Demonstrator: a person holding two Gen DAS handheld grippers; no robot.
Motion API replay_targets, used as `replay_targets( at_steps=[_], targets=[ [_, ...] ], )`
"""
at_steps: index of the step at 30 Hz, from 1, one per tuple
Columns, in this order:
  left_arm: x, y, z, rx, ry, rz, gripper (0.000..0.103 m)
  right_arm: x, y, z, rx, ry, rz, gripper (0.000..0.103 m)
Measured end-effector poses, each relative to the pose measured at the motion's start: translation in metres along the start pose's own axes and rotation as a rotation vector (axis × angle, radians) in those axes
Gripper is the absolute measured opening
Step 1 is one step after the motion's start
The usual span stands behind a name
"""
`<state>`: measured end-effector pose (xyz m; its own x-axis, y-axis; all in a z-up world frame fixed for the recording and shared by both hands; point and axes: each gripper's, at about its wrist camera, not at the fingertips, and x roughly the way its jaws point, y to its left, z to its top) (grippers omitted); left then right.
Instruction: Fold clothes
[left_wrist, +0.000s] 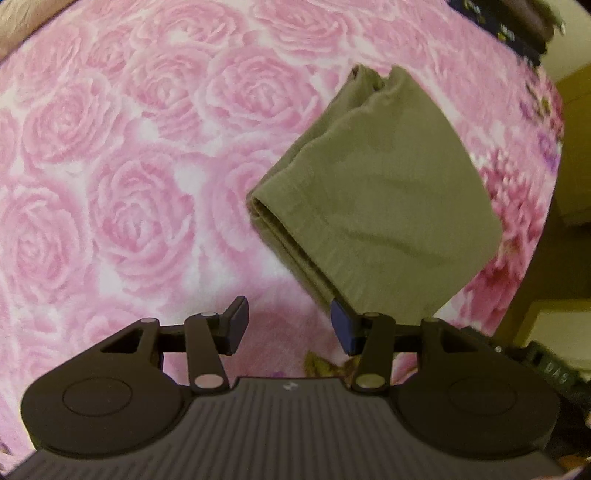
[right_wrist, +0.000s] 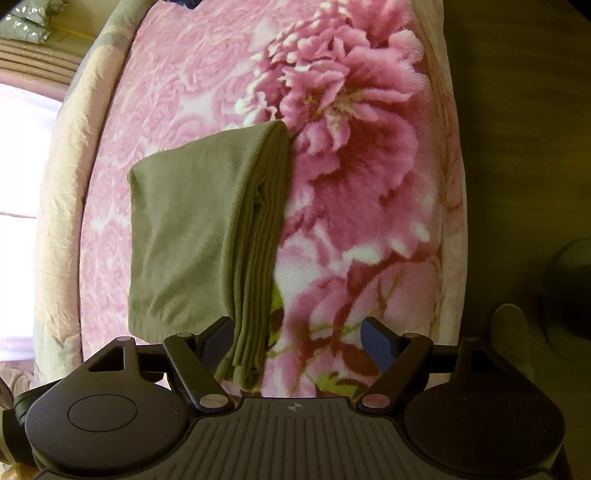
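An olive-green garment (left_wrist: 384, 192) lies folded into a thick rectangle on a pink rose-patterned blanket (left_wrist: 110, 184). In the left wrist view my left gripper (left_wrist: 290, 323) hovers over the blanket, open, with only blanket between its fingers. The garment's near corner sits just beyond the right fingertip (left_wrist: 341, 319). In the right wrist view the same garment (right_wrist: 184, 229) shows its stacked layered edge on its right side. My right gripper (right_wrist: 297, 341) is open wide. The garment's near corner lies between the jaws, close to the left finger (right_wrist: 218, 341), and is not pinched.
The blanket (right_wrist: 369, 166) covers a bed with a cream quilt (right_wrist: 62, 184) along its left side and a bright window beyond. Dark floor and a round dark object (right_wrist: 572, 288) lie right of the bed. Dark patterned cloth (left_wrist: 509, 29) sits at the far corner.
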<state>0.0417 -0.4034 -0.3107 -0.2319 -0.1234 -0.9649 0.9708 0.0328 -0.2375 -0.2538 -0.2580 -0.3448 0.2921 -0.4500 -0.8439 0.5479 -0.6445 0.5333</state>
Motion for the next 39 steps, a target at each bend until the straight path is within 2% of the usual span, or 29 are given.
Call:
replay_targets(
  at_steps=[4,8,14,20,23,27,29,34,39],
  targets=[
    [-0.002,0.021,0.004,-0.160,-0.017,-0.151,0.046,-0.001,-0.002,0.004,-0.001,-0.004,0.006,0.079],
    [0.001,0.034,0.001,-0.271,-0.015,-0.213,0.046,-0.003,-0.002,0.009,-0.016,0.005,-0.007,0.079],
    [-0.001,0.043,-0.011,-0.339,-0.028,-0.166,0.046,-0.003,0.013,0.019,-0.129,0.050,-0.010,0.079],
    [-0.008,0.051,-0.029,-0.469,-0.068,-0.157,0.048,-0.003,0.048,0.036,-0.413,0.117,-0.005,0.079],
    [-0.011,0.048,-0.036,-0.531,-0.082,-0.119,0.048,-0.002,0.060,0.050,-0.540,0.156,0.000,0.079],
    [-0.016,0.029,-0.045,-0.597,-0.093,0.011,0.048,0.003,0.073,0.075,-0.699,0.214,0.008,0.079],
    [-0.019,0.012,-0.051,-0.632,-0.104,0.052,0.048,0.005,0.080,0.089,-0.782,0.243,0.008,0.079],
    [-0.024,-0.027,-0.065,-0.730,-0.154,0.037,0.048,-0.002,0.089,0.117,-0.947,0.275,0.019,0.079],
    [-0.021,-0.045,-0.073,-0.774,-0.190,0.049,0.048,0.006,0.100,0.142,-1.007,0.291,0.040,0.078]
  ],
)
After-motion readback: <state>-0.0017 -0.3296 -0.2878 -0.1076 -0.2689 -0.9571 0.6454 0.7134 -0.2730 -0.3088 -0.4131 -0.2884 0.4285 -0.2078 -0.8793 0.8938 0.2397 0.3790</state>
